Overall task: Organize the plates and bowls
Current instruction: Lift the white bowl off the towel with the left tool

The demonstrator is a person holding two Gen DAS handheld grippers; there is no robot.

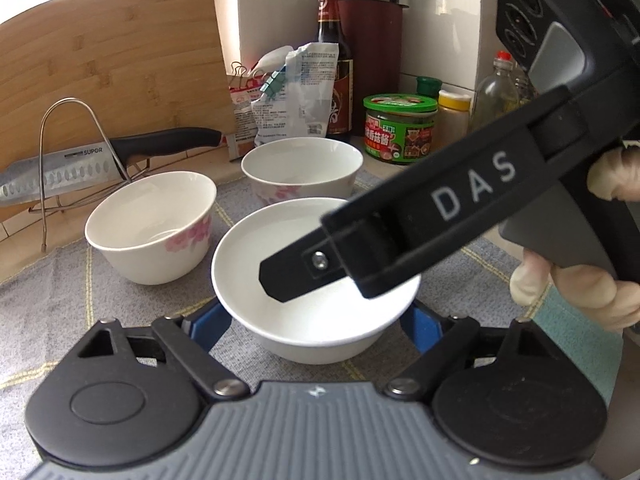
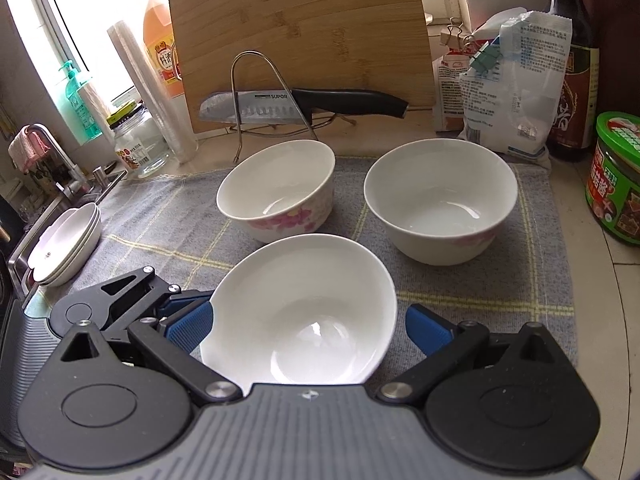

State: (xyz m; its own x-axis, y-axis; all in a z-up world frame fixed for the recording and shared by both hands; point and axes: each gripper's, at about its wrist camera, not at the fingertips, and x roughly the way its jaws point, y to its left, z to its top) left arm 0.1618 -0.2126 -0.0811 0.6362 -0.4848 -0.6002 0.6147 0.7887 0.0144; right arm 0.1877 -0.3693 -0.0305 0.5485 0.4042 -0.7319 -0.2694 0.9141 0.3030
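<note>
A plain white bowl point(image 1: 312, 320) point(image 2: 304, 316) sits on the grey checked cloth point(image 1: 80, 300) between the blue pads of both grippers. My left gripper point(image 1: 316, 328) is open with its pads on either side of this bowl. My right gripper point(image 2: 308, 332) is open around the same bowl; in the left wrist view its black finger point(image 1: 304, 272) reaches over the bowl's rim. Two white bowls with pink flowers stand behind, one on the left point(image 1: 152, 224) point(image 2: 280, 188) and one on the right point(image 1: 304, 168) point(image 2: 440, 196).
A stack of white plates point(image 2: 64, 240) sits at the cloth's left edge by the sink point(image 2: 24, 240). A knife point(image 2: 296, 106) on a wire rack and a bamboo board point(image 2: 304, 28) stand behind. Bags point(image 2: 516, 80), a dark bottle point(image 1: 334, 64) and a green jar point(image 1: 400, 128) crowd the back right.
</note>
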